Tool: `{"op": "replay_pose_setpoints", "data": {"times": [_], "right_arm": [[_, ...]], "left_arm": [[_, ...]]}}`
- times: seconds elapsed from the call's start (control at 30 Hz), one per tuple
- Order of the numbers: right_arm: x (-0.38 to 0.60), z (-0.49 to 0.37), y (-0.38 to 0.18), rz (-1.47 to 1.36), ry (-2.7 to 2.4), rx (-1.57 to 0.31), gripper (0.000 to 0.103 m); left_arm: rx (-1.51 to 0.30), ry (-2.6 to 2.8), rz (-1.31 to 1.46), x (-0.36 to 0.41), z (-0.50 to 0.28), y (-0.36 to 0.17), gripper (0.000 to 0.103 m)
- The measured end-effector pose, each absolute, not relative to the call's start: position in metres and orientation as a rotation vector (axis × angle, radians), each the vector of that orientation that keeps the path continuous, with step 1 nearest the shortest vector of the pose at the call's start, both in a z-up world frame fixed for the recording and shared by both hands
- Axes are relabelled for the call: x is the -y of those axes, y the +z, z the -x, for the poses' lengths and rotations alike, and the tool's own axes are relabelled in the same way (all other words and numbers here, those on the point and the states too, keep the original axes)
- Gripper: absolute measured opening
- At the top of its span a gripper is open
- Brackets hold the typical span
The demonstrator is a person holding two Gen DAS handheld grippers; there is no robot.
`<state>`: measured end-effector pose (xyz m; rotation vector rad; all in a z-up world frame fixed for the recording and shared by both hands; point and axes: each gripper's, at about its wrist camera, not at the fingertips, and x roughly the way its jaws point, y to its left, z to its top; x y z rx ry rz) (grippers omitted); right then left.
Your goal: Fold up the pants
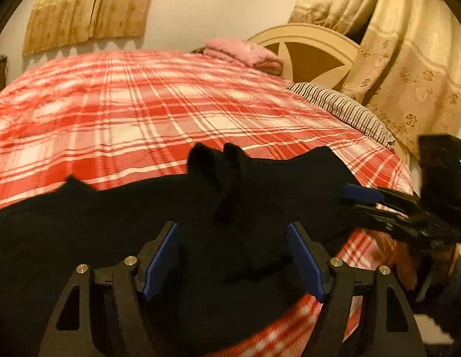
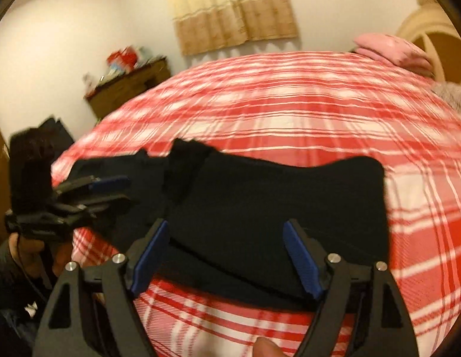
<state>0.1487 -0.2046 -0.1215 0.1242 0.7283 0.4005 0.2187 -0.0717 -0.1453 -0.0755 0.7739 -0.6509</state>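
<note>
Black pants (image 2: pixel 275 208) lie folded on a red-and-white plaid bed (image 2: pixel 289 104), near its front edge. Left claw (image 1: pixel 233 261) and right claw (image 2: pixel 227 258) both hover over them, spread wide, holding nothing.

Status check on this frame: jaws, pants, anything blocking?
Left gripper and right gripper jaws open, empty. Black pants lying on plaid bedspread. Nothing in the way.

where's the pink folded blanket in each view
Left wrist view: the pink folded blanket lies at top centre, on the far edge of the plaid bed, just left of the cream headboard.
Right wrist view: it lies at upper right, again beside the headboard.
Shared landmark: the black pants.
</note>
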Motion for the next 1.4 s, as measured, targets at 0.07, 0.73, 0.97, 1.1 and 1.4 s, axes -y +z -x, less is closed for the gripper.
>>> {"op": "replay_pose_setpoints", "data": {"times": [0.07, 0.73, 0.97, 1.1, 1.4], "right_arm": [[0.213, -0.149, -0.12, -0.161, 0.396, -0.712, 0.082], [0.235, -0.149, -0.116, -0.256, 0.402, -0.637, 0.09], [0.236, -0.145, -0.114, -0.25, 0.378, -0.614, 0.09], [0.239, -0.14, -0.111, -0.248, 0.372, -0.584, 0.091], [0.244, -0.14, -0.108, -0.239, 0.355, -0.56, 0.092]], "left_arm": [[-0.793, -0.653, 0.1, 0.078, -0.226, -0.147, 0.071], [-0.87, -0.577, 0.223, 0.032, -0.215, -0.152, 0.011], [-0.804, -0.575, 0.135, 0.07, -0.218, -0.139, 0.058], [-0.823, -0.534, 0.146, 0.077, -0.237, -0.149, 0.064], [-0.826, -0.58, 0.155, 0.082, -0.235, -0.146, 0.009]]}}
